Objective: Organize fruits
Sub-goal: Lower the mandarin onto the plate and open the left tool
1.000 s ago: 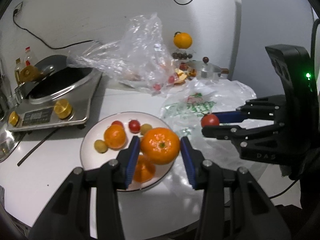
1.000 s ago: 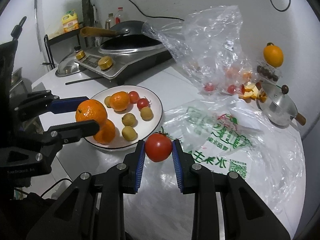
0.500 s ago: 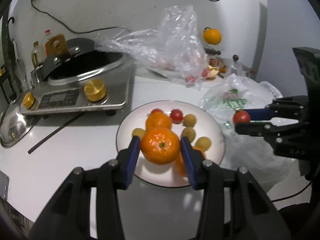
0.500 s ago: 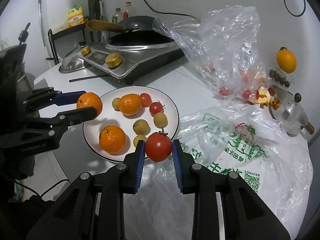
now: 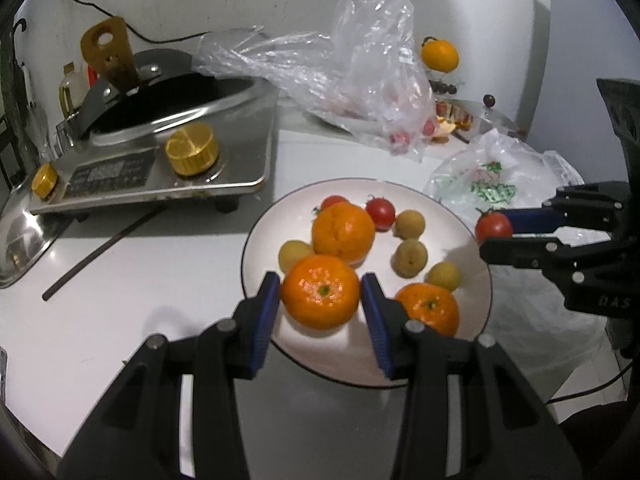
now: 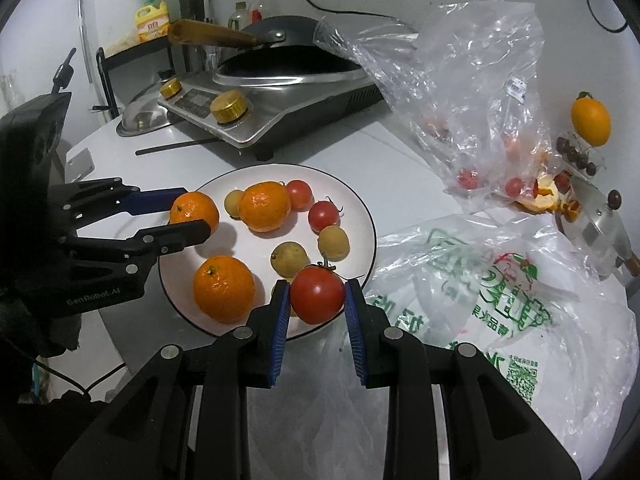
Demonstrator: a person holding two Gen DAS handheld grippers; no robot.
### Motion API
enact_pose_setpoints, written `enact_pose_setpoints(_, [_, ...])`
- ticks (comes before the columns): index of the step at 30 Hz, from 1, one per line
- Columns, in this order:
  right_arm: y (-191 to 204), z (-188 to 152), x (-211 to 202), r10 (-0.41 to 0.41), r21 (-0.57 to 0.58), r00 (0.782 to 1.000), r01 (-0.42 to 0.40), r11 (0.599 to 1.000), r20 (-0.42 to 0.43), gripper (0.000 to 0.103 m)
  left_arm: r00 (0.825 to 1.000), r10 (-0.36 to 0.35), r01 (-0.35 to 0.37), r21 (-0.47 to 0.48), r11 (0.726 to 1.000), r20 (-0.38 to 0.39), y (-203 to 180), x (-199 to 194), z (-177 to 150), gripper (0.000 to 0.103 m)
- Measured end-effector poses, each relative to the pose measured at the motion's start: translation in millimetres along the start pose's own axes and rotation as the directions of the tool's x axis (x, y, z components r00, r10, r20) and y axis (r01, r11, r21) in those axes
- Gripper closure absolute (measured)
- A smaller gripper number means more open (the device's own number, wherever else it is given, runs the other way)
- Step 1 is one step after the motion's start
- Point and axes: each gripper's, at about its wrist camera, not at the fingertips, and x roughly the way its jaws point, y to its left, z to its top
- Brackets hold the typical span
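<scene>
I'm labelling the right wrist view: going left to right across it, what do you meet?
left hand-held gripper holding an orange → plate → printed plastic bag → steel pot lid

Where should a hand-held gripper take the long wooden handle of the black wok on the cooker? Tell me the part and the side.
Grip the wooden handle at mid-length, coming from above with the fingers straddling its flat sides. It sticks out level past the cooker, free all round, and the black wok blocks any approach from its root.

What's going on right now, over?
Left claw grips a tangerine over the plate. Right claw grips a tomato at its rim. Nothing blocking.
</scene>
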Motion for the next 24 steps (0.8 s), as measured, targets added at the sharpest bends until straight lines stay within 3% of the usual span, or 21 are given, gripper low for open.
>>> enact_pose_setpoints(24, [-7, 11, 44, -0.011, 0.008, 0.999, 0.012, 1.000, -0.046, 0.073, 0.999, -0.028, 0.029, 0.005, 1.000, -0.040, 2, 13, 1, 0.059])
